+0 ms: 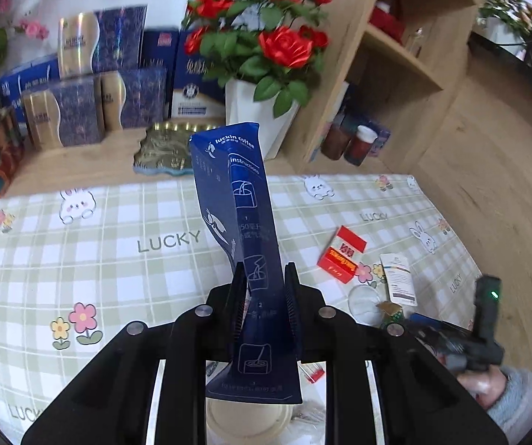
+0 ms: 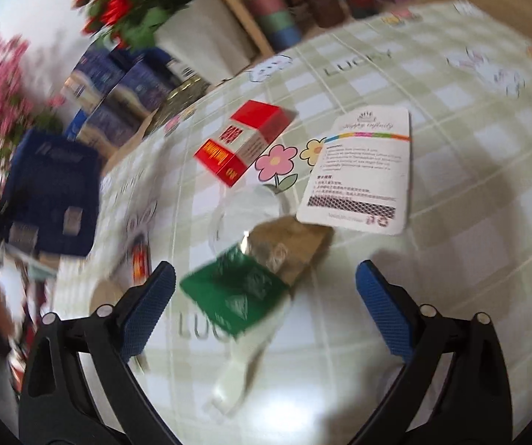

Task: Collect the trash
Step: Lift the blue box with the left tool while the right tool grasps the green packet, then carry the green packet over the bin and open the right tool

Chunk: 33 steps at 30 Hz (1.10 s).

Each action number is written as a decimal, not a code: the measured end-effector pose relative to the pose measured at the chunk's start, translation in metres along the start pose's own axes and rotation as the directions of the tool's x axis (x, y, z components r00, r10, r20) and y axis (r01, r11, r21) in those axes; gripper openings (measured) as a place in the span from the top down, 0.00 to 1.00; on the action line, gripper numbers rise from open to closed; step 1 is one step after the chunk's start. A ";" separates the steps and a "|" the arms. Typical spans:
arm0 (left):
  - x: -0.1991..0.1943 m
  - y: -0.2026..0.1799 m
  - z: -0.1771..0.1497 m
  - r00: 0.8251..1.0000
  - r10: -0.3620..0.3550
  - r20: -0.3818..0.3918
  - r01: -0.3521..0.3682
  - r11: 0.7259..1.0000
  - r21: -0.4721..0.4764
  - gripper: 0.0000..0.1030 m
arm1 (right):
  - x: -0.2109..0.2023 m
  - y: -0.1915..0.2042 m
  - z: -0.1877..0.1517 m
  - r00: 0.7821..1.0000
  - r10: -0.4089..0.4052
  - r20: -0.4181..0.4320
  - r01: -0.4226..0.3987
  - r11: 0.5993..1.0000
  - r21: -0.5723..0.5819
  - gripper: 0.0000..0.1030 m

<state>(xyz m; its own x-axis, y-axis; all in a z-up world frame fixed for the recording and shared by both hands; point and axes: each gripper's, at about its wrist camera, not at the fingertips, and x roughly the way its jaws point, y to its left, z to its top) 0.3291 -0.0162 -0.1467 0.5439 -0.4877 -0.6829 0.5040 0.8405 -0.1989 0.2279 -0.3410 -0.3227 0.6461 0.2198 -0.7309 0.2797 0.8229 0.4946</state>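
Observation:
My left gripper is shut on a blue coffee sachet, which stands upright between its black fingers above the checked tablecloth. The same sachet appears blurred at the left of the right wrist view. My right gripper is open wide, blue pads apart, low over a green and brown wrapper that lies between them untouched. A white plastic strip lies just below it. A red cigarette box, a white printed card and a clear round lid lie beyond.
A white vase of red roses, blue and gold boxes and a gold tray line the back. A wooden shelf with jars stands at the right. A round beige lid lies under the left gripper.

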 end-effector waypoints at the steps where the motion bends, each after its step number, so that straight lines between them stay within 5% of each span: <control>1: -0.007 -0.004 -0.003 1.000 0.008 0.018 -0.008 1.000 0.008 0.80 | 0.002 0.001 0.001 1.000 -0.009 -0.003 0.009 1.000 0.006 0.18; 3: -0.018 -0.011 -0.008 0.999 0.017 0.039 -0.018 0.999 0.026 0.80 | 0.008 0.007 0.003 0.999 -0.046 -0.011 0.046 0.999 -0.009 0.23; 8: -0.044 -0.022 -0.028 0.997 0.007 0.075 -0.010 0.999 0.034 0.80 | 0.000 0.015 0.002 0.997 -0.079 -0.020 0.077 0.995 -0.069 0.63; 22: -0.101 -0.044 -0.081 0.993 0.003 0.121 -0.004 1.000 0.006 0.80 | -0.063 0.043 -0.020 0.999 0.012 0.040 -0.004 0.982 -0.189 0.68; 33: -0.142 -0.085 -0.138 0.993 -0.031 0.114 0.029 0.999 0.022 0.80 | -0.134 0.054 -0.076 0.997 0.050 0.055 -0.032 0.955 -0.296 0.68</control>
<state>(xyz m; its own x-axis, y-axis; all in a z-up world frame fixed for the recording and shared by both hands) 0.1164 0.0137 -0.1299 0.6011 -0.5373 -0.5916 0.5341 0.8207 -0.2027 0.1027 -0.2865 -0.2338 0.6976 0.2317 -0.6780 0.0365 0.9335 0.3566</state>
